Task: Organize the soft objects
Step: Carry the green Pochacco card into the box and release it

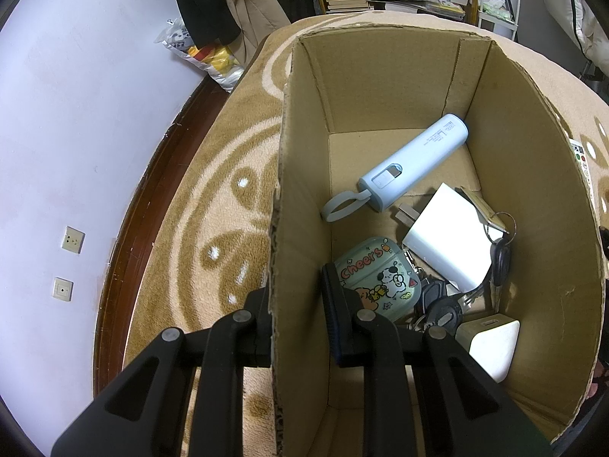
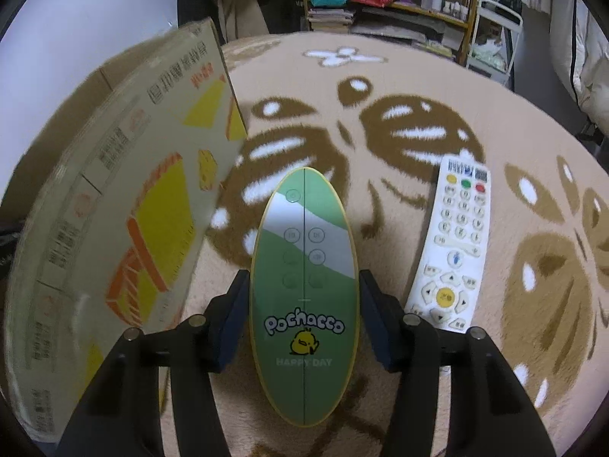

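The right gripper (image 2: 302, 320) straddles a green oval "Pochacco" remote (image 2: 304, 297) – both pads touching its sides; the left gripper (image 1: 295, 304) clamps the cardboard box wall (image 1: 297, 190)

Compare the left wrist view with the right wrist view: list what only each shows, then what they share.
Only the left wrist view shows the box's inside: a pale blue power bank, a cartoon earbud case, a white charger and keys. The left gripper is shut on the box wall.

Only the right wrist view shows the green oval remote between the right gripper's fingers, and a white remote lying on the blanket.

Both show the cardboard box, the patterned blanket and the cluttered shelves behind.
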The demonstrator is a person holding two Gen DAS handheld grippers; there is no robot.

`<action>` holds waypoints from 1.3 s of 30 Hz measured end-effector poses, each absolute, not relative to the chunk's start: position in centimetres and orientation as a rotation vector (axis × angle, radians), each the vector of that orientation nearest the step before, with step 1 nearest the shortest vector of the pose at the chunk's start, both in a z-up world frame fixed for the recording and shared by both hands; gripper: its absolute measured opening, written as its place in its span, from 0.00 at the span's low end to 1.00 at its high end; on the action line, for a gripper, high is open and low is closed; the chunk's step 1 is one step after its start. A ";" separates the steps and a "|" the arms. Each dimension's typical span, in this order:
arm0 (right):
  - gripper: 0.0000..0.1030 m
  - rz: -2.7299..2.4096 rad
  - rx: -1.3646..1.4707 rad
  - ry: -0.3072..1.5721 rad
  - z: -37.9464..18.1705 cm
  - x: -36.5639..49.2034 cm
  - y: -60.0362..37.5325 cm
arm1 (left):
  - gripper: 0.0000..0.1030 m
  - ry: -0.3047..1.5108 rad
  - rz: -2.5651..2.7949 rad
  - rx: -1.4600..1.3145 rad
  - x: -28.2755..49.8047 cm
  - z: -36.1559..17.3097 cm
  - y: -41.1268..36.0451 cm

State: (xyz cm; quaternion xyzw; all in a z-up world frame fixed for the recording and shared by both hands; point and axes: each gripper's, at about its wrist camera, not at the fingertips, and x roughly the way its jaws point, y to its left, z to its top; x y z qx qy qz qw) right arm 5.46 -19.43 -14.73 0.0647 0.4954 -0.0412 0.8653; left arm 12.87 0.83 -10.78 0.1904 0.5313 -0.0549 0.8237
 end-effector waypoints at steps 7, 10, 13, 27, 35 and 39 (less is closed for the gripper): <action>0.57 -0.085 0.164 0.972 -11.5 5.1 -19.3 | 0.20 1.130 -0.117 0.405 12.9 -10.8 0.8; 0.57 -0.074 0.175 0.946 -10.1 5.3 -18.9 | 0.20 1.130 -0.117 0.404 12.9 -10.8 0.8; 0.57 -0.082 0.187 0.914 -8.3 5.4 -18.5 | 0.20 1.130 -0.117 0.403 12.9 -10.8 0.9; 0.57 0.053 0.155 0.818 -3.7 7.0 -14.1 | 0.20 1.131 -0.117 0.401 12.9 -10.8 0.9; 0.57 0.087 0.141 0.864 -5.3 7.3 -11.4 | 0.20 1.136 -0.126 0.376 13.2 -10.7 1.3; 0.57 0.099 0.172 0.887 -6.3 7.1 -11.4 | 0.20 1.132 -0.123 0.388 13.1 -10.7 1.0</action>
